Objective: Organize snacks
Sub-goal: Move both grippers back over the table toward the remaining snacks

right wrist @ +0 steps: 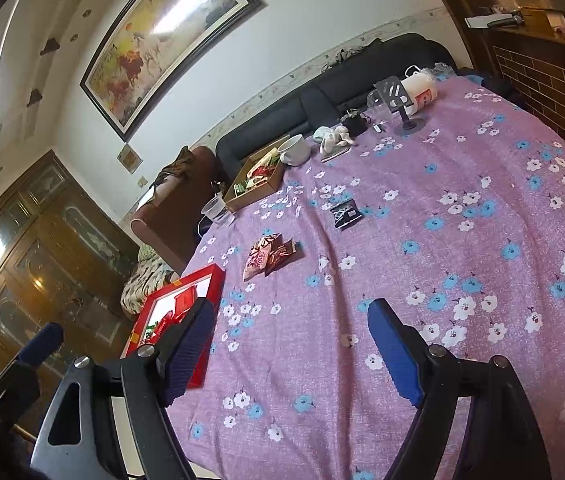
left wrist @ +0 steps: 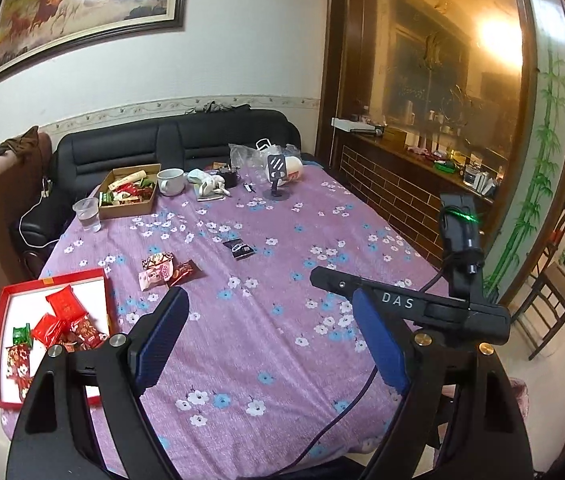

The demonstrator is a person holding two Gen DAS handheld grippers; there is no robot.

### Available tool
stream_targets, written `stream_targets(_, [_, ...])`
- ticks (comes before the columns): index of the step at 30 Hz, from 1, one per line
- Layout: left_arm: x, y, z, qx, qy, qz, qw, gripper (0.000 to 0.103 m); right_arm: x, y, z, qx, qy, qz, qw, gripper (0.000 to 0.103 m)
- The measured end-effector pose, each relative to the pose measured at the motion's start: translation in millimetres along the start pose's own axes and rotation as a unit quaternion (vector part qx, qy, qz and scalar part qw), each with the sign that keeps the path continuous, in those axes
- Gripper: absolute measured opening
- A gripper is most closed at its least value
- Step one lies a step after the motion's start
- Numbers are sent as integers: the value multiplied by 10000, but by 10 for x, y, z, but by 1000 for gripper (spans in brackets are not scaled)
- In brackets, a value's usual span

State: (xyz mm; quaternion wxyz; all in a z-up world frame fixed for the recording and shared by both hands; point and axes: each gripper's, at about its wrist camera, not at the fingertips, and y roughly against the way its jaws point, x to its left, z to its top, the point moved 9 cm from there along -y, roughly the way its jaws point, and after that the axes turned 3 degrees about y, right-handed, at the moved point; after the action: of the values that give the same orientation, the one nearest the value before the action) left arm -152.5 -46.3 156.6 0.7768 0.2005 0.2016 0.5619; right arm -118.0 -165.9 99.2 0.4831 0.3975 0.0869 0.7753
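A red tray (left wrist: 48, 281) with several red and green snack packets stands at the table's near left corner; it also shows in the right wrist view (right wrist: 210, 276). A pink packet (left wrist: 156, 271) and a dark red packet (left wrist: 184, 272) lie together on the purple cloth, with a black packet (left wrist: 239, 249) farther right. In the right wrist view they are the pink packet (right wrist: 260, 256), dark red packet (right wrist: 286, 254) and black packet (right wrist: 345, 212). My left gripper (left wrist: 268, 300) is open and empty above the cloth. My right gripper (right wrist: 292, 312) is open and empty. The right gripper's body (left wrist: 410, 304) shows in the left wrist view.
A cardboard box (left wrist: 128, 190) of snacks, a white mug (left wrist: 171, 181), a plastic cup (left wrist: 87, 214), a phone stand (left wrist: 277, 176) and clutter sit at the far end. A black sofa (left wrist: 186, 136) stands behind. A cable (left wrist: 346, 408) runs across the near cloth.
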Motion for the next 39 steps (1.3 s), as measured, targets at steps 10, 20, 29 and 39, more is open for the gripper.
stream_targets(10, [-17, 6, 17, 16, -193, 26, 9998, 85, 44, -38, 29, 45, 60, -23, 10000, 82])
stream_targets(20, [270, -31, 409, -40, -955, 467, 9943, 85, 12, -208, 232, 370, 167, -57, 9992, 82])
stream_targets(29, [1246, 132, 1363, -792, -664, 1171, 9877, 86, -480, -309, 794, 476, -49, -374, 9982, 82])
stream_targets(39, [2187, -973, 670, 450, -444, 1536, 9861, 90, -642, -1314, 999, 944, -413, -515, 9933, 82])
